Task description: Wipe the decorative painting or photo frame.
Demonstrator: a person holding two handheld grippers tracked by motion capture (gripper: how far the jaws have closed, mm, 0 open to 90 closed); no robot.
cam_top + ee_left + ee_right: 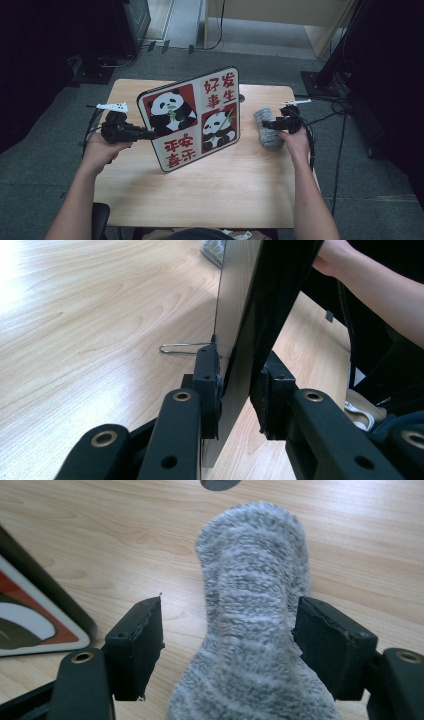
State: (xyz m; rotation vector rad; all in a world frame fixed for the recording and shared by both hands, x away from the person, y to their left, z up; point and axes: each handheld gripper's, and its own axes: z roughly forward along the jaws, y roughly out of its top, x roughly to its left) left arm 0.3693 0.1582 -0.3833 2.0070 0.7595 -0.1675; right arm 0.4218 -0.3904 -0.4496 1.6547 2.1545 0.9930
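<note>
A rounded board (192,117) printed with two pandas and red Chinese characters is held tilted above the wooden table (225,190). My left gripper (150,134) is shut on its left edge. In the left gripper view the board (240,300) runs edge-on between the pads (207,385), and my left gripper (237,390) clamps it. A grey knitted sock (267,132) lies at the table's right side. My right gripper (267,123) hovers over it. In the right gripper view the sock (250,605) sits between the jaws of my open right gripper (227,645), with a gap at the left pad (145,640).
A thin wire loop (182,347) sticks out by the board's lower edge. A dark round spot (241,98) marks the table behind the board. Cables (335,107) and a black stand base (320,82) lie on the floor at the right.
</note>
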